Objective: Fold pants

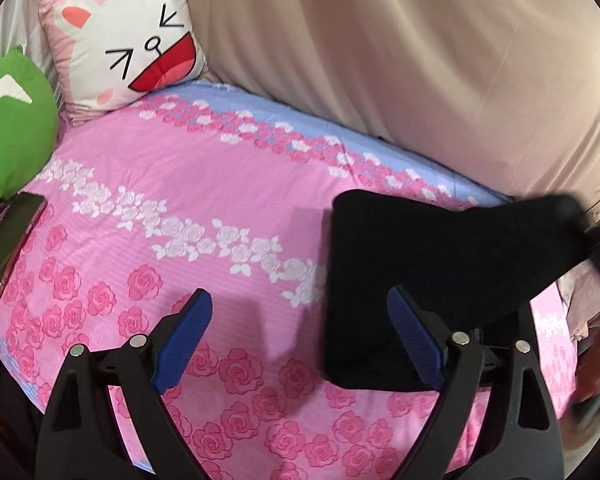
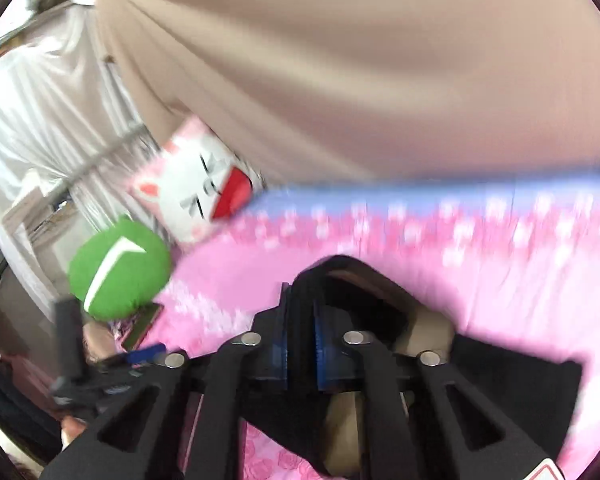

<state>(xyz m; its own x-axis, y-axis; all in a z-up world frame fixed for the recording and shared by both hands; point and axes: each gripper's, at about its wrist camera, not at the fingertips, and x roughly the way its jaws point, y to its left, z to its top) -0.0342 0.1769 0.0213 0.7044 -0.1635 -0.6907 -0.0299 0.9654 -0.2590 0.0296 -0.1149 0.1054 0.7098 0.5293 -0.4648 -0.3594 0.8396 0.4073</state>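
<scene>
The left gripper [image 1: 300,336] hangs nearest, jaws spread and empty over the pink floral bedsheet [image 1: 188,184], seemingly ready for the next fold. The black pants [image 1: 420,264] lie at the sheet's right side, one corner lifted. There the right gripper [image 2: 300,340] pinches their fabric, presumably to carry that edge over.

Bed [image 1: 204,184], covered by a pink sheet printed with roses, a pale blue band along the far edge. Lying on it: black pants [image 1: 412,264], folded at the right side, one corner lifted off the sheet; a cartoon-face pillow [image 1: 128,40], propped at the far left corner; a green cushion [image 1: 8,128] beside it; a phone [image 1: 10,240] laid flat just below the cushion.
</scene>
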